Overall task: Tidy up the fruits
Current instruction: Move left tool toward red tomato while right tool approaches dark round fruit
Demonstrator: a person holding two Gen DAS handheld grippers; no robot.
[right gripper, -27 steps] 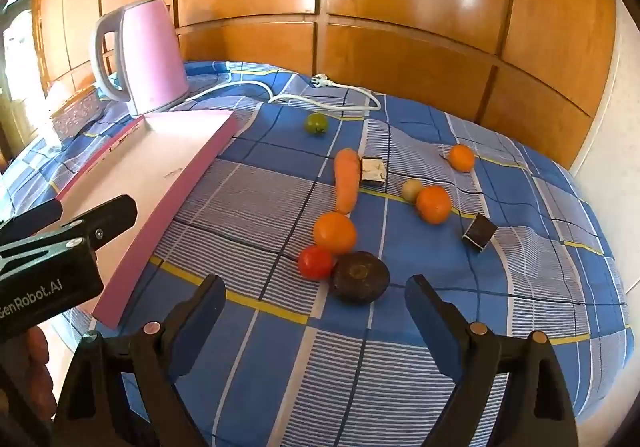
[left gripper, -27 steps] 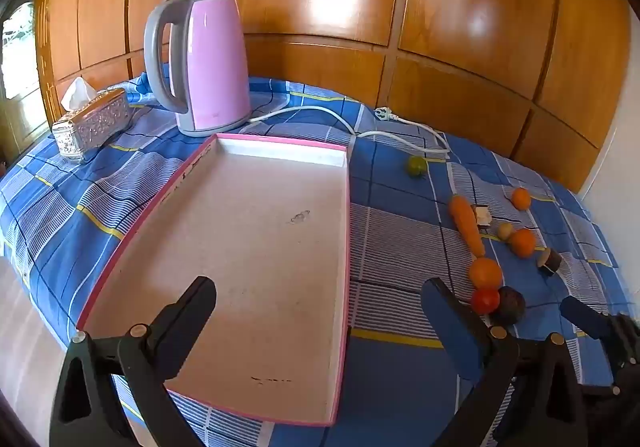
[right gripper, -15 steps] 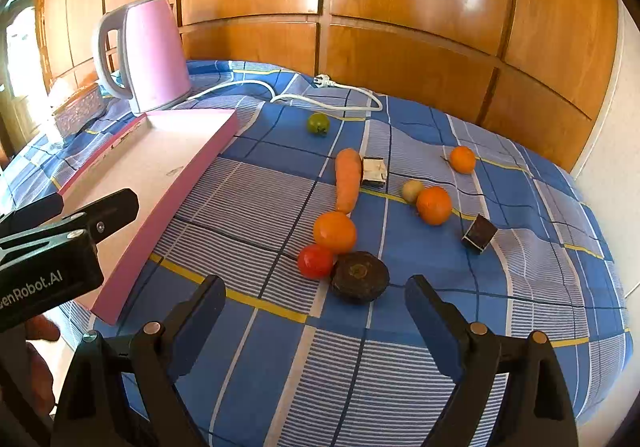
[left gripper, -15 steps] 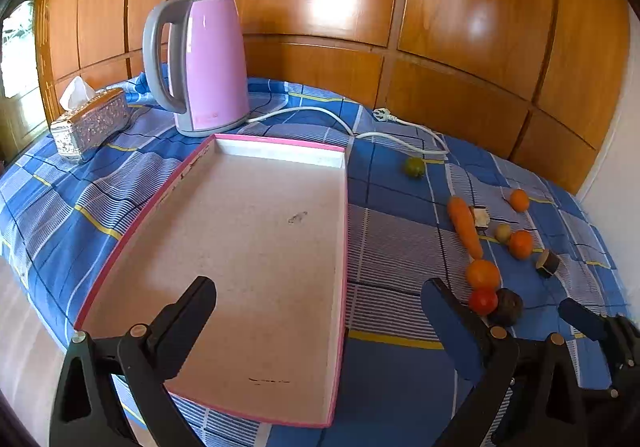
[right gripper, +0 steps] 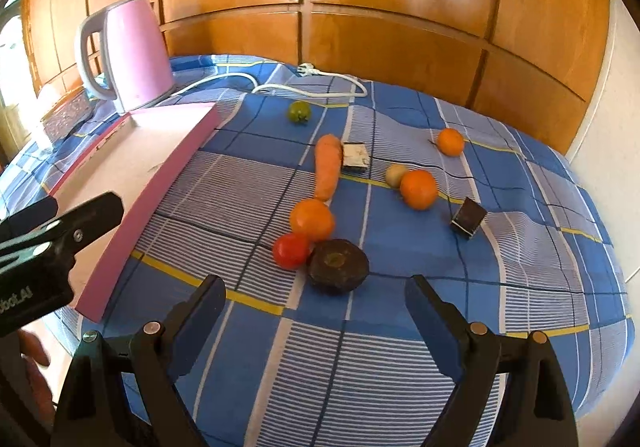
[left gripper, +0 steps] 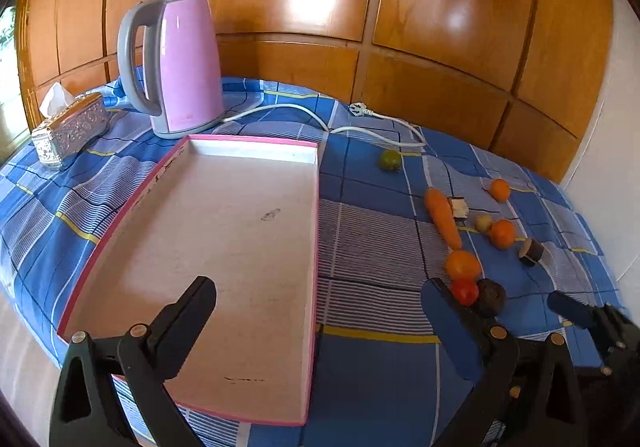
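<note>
Both grippers released, left gripper [left gripper: 318, 305] and right gripper [right gripper: 316, 297] grasping nothing. Red tomato [left gripper: 465, 292] partly hidden behind left fingers [left gripper: 448, 311]; tissue box [right gripper: 64, 113] washed out by glare.

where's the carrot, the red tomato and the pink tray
carrot [right gripper: 327, 170], right wrist view, mid body
red tomato [right gripper: 291, 250], right wrist view, centre
pink tray [left gripper: 318, 231], left wrist view, right rim

Bare cloth [right gripper: 248, 183] between tray [right gripper: 160, 191] wall and fruit cluster [right gripper: 312, 219] leaves a lane; kettle [left gripper: 180, 67] and cord [left gripper: 288, 111] block the far side
</note>
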